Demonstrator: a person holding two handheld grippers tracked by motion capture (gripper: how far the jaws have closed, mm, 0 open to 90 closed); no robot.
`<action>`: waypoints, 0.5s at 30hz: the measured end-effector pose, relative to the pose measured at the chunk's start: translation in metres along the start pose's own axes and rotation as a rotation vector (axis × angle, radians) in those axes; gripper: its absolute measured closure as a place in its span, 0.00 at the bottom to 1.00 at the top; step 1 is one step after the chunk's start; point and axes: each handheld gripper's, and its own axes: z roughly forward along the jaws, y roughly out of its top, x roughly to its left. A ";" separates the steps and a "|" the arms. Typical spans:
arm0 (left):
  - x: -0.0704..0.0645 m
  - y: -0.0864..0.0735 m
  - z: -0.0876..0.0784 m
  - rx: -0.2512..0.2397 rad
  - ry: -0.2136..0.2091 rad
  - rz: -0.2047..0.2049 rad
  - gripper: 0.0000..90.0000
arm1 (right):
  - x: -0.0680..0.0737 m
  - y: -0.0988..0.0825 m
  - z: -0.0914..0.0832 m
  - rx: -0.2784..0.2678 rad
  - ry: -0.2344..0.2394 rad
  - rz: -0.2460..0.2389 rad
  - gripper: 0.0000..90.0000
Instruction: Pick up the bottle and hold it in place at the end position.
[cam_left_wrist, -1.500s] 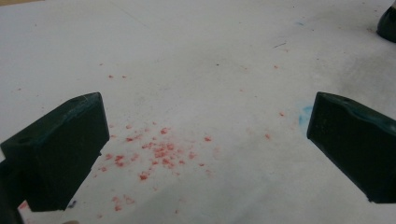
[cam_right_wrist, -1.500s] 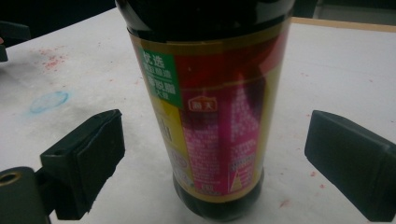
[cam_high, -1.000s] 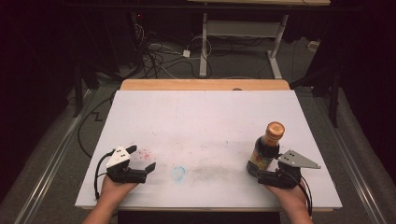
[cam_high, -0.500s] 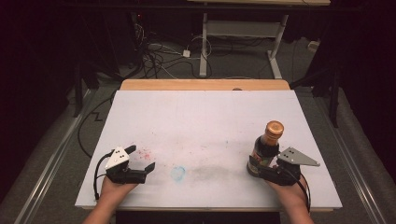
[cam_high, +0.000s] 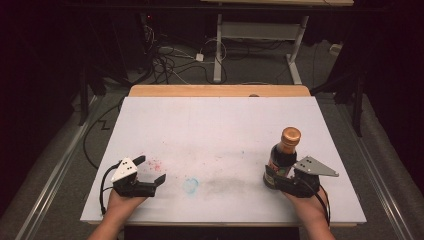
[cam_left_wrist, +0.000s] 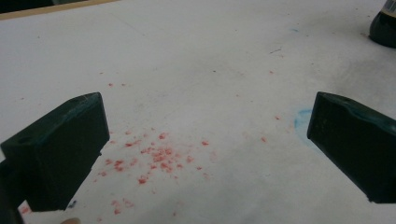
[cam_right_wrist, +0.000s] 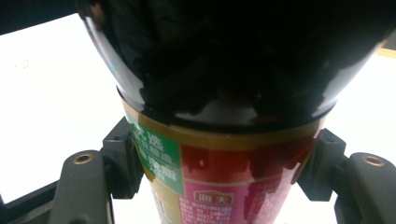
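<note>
Right gripper (cam_high: 274, 176): fingers (cam_right_wrist: 122, 156) closed in on the bottle (cam_high: 282, 157), one against each side of the labelled lower body; just been closing. Bottle base cut off below the right gripper view; upper dark body mostly glare and shadow, label print hard to read. Bottle upright on the worktop (cam_high: 215, 130), long axis vertical, copper cap (cam_high: 290, 135) up, rising above the fingers.

Left gripper (cam_high: 150, 172): fingers (cam_left_wrist: 60, 149) wide apart, nothing between them but red specks (cam_left_wrist: 156, 156) on bare worktop; bottle well off beyond the right-hand finger.
</note>
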 end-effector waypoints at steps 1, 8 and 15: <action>0.000 0.000 0.000 0.001 -0.002 0.002 0.00 | 0.001 0.002 0.001 -0.004 -0.001 -0.005 0.36; 0.000 0.000 0.000 0.003 -0.006 0.003 0.00 | 0.012 0.017 0.016 -0.022 0.013 -0.019 0.36; 0.000 0.000 0.000 0.002 -0.004 0.004 0.00 | 0.021 0.031 0.037 -0.031 0.037 -0.031 0.36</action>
